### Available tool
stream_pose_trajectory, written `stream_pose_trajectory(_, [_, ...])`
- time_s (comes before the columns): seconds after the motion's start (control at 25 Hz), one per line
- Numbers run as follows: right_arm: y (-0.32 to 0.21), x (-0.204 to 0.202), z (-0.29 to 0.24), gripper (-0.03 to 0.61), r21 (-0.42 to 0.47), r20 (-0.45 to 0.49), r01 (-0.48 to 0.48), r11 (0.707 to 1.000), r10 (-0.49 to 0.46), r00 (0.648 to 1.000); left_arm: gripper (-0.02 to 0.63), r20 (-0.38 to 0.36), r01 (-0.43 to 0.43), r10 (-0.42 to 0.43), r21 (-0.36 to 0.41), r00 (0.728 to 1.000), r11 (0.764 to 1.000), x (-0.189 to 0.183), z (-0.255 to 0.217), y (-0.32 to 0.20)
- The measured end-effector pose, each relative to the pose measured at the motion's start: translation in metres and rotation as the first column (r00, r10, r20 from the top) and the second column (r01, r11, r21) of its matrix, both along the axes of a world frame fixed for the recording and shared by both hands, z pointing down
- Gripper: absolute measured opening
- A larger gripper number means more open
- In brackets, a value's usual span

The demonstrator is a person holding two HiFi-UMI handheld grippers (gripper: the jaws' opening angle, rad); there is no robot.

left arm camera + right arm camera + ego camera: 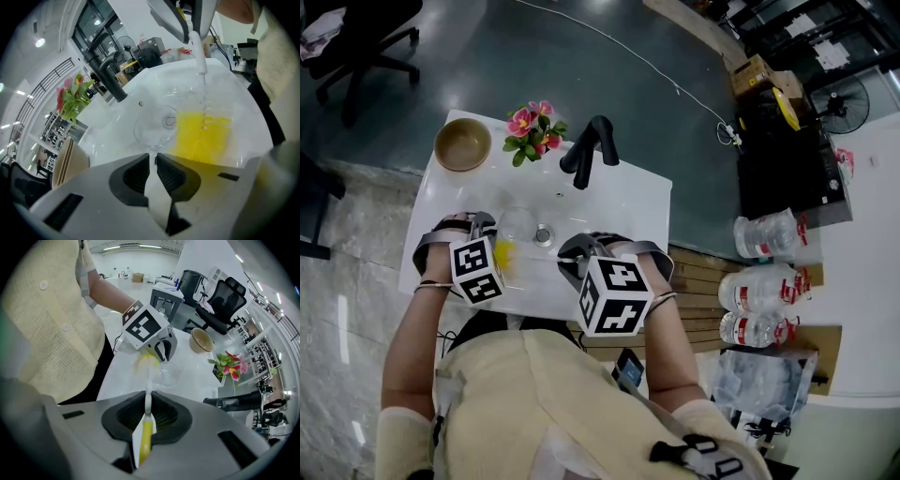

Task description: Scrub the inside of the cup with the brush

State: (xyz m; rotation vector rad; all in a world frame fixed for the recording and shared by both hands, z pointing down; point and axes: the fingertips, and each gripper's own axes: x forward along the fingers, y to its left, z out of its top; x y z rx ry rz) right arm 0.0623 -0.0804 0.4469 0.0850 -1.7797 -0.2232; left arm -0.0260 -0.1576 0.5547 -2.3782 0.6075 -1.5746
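Down in the basin (pixel 225 89) of the white desk (pixel 619 197), I have the clear cup (pixel 157 126) tipped on its side, with its mouth facing away from my left tool (pixel 153 158). That tool's jaws are drawn almost together and pinch the cup's thin rim between their ribbed pads.

My right tool (pixel 147 409) points steeply downward and is clamped on the brush (pixel 148 385). The pads press on the slim white stem just where it meets the yellow grip end, which sticks back between the jaws. From there the stem runs straight out to the brush's yellow head (pixel 201 136).

From the left gripper view, the head sits low in the basin just beside the cup's clear wall, on the side toward my body. The glass is so transparent that I cannot tell whether any of the head is inside the cup or only next to it. The drain shows through the cup.

At the back of the desk, a black faucet (pixel 589 150) arches over the basin. Pink flowers (pixel 532 129) stand just beside it, and a wooden bowl (pixel 462 143) sits at the far corner. Clear water bottles (pixel 764 281) lie on the floor well off to the right.
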Motion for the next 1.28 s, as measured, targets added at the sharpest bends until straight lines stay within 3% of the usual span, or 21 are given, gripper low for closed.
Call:
stream_pose_trajectory(0.4, [0.006, 0.051, 0.001, 0.047, -0.090, -0.156, -0.070, 0.993, 0.056, 0.986, 0.055, 0.003, -0.006, 0.006, 0.003, 1.000, 1.000, 0.000, 0.000, 0.001])
stream_pose_trajectory(0.56, [-0.012, 0.081, -0.002, 0.046, -0.006, -0.232, -0.152, 0.988, 0.147, 0.962, 0.055, 0.003, -0.010, 0.010, 0.004, 1.000, 1.000, 0.000, 0.001, 0.001])
stream_pose_trajectory(0.8, [-0.060, 0.082, -0.020, 0.048, 0.197, -0.160, -0.199, 0.960, 0.232, 0.959, 0.055, 0.001, -0.019, 0.019, 0.000, 1.000, 1.000, 0.000, 0.002, 0.002])
stream_pose_trajectory(1.0, [-0.078, 0.055, -0.021, 0.048, 0.234, -0.111, -0.161, 0.959, 0.191, 0.975, 0.055, 0.001, -0.059, 0.059, 0.001, 0.998, 0.998, 0.001, 0.003, 0.006])
stream_pose_trajectory(1.28, [-0.085, 0.007, -0.016, 0.047, 0.250, -0.090, -0.002, 0.968, 0.025, 0.996, 0.055, 0.011, -0.099, 0.099, 0.007, 0.995, 0.995, 0.001, 0.001, 0.011])
